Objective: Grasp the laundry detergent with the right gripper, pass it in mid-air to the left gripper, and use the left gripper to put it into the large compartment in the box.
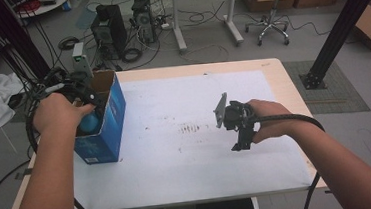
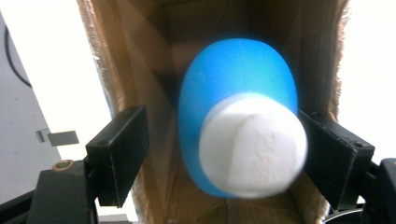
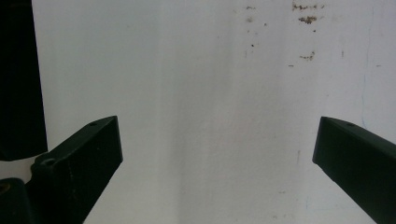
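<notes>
The white table (image 1: 179, 175) carries a blue box (image 1: 106, 136) at its left edge. Inside the box, mostly hidden by its wall, a blue bottle (image 2: 236, 93) sits between the left gripper's (image 2: 224, 149) spread jaws; contact is unclear. Well right of the box, the right gripper (image 3: 217, 154) hangs wide apart.

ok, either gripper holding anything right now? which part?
Right gripper holds nothing, its jaws wide over the white table sheet. Left gripper brackets the blue bottle inside the box; a gap on one side, so grip unclear.

wooden table (image 1: 292, 83), white sheet (image 1: 187, 154), blue box (image 1: 106, 127)
</notes>
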`<state>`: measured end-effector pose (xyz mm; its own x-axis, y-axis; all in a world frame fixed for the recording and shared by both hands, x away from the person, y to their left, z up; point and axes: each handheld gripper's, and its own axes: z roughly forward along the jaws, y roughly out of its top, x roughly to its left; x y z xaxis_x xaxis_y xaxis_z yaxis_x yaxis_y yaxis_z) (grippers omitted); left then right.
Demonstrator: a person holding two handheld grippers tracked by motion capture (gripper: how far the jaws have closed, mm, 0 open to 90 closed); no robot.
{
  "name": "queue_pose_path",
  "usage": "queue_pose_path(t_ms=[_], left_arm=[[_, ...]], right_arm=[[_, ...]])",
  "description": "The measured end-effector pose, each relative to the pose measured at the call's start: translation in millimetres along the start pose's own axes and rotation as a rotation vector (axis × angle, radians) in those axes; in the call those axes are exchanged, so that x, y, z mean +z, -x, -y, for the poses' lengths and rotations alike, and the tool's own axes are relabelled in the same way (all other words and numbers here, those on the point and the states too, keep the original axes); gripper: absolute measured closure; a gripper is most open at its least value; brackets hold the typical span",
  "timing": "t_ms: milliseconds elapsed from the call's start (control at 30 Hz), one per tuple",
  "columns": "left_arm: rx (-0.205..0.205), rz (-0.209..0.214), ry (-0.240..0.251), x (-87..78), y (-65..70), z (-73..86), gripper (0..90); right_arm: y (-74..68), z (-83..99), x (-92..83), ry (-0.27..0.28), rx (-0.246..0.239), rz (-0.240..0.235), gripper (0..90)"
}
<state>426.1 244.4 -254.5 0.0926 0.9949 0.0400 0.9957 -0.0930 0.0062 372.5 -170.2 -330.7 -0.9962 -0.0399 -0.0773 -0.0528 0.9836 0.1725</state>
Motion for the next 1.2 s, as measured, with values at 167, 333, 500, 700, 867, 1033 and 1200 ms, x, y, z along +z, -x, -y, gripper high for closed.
queue_pose_path(t_ms=[167,333,500,700,867,1033,1200], left_arm=[[0.004,-0.003,0.005,-7.8,3.0,1.6,19.2],[0.015,-0.010,0.020,-17.9,4.7,2.9,16.0],[0.045,-0.017,0.043,-30.6,6.5,4.7,14.8],[0.083,-0.022,0.044,-41.1,14.1,4.4,10.5],[0.123,-0.038,0.001,-49.2,22.7,3.3,2.9],[0.136,-0.024,0.029,-57.8,27.9,5.2,1.8],[0.179,-0.028,0.043,-63.1,37.1,7.5,0.6]], right_arm=[[-1.2,-0.7,1.8,0.001,-0.004,-0.001,0.9],[-1.4,-1.3,1.0,0.006,-0.005,0.000,0.9],[-0.5,-0.9,-0.4,0.015,0.000,0.002,0.9],[1.1,-1.1,-2.2,0.038,0.008,0.009,0.9],[1.7,-1.3,-1.8,0.039,0.010,0.009,0.9],[2.1,0.4,-2.2,0.039,0.013,0.011,0.9],[2.0,1.2,-2.6,0.038,0.013,0.013,0.9]])
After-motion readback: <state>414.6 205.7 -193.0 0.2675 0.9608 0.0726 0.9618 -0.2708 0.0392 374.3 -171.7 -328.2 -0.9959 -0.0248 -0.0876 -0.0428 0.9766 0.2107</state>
